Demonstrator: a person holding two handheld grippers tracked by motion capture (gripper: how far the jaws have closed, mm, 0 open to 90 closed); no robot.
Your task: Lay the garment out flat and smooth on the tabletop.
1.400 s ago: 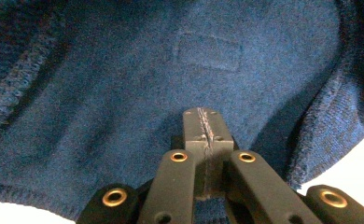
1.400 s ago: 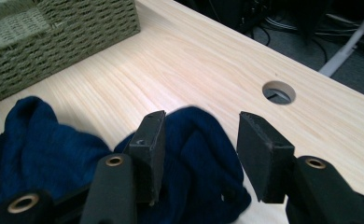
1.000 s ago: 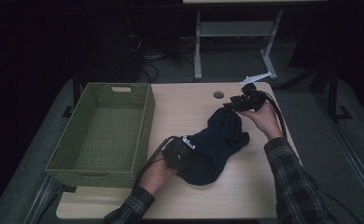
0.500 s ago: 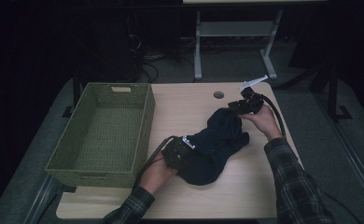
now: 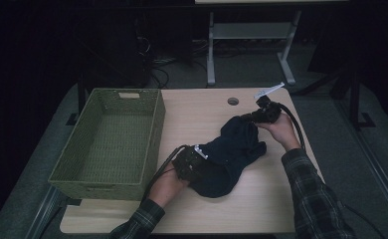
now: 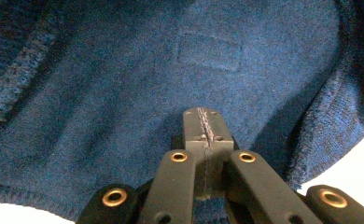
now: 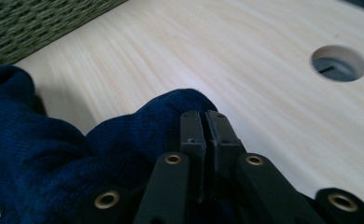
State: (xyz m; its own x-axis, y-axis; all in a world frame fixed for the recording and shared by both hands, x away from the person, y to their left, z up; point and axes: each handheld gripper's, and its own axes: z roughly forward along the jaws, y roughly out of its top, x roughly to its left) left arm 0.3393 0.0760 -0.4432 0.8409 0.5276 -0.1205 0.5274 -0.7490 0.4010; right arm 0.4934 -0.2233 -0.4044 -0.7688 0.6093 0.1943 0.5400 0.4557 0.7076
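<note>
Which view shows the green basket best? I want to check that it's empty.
The high view: the whole green woven basket shows from above, with nothing inside. The right gripper view catches just a corner of its wall.

Dark blue sweater (image 5: 229, 154), green woven basket (image 5: 107, 142), plaid sleeves (image 5: 316, 199).

Both forearms wear long plaid sleeves in dark checks, the left sleeve (image 5: 138, 222) and the right sleeve (image 5: 315, 199). Each hand carries black tongs: the left tongs (image 5: 198, 160) have a small pale tab on top and a black cable looping from the back, and the right tongs (image 5: 251, 117) bear a grey three-cornered plate and a thick black cable. Up close, the jaws are matte black bars with brass-ringed pivot holes and small screws in the pad blocks.
</note>
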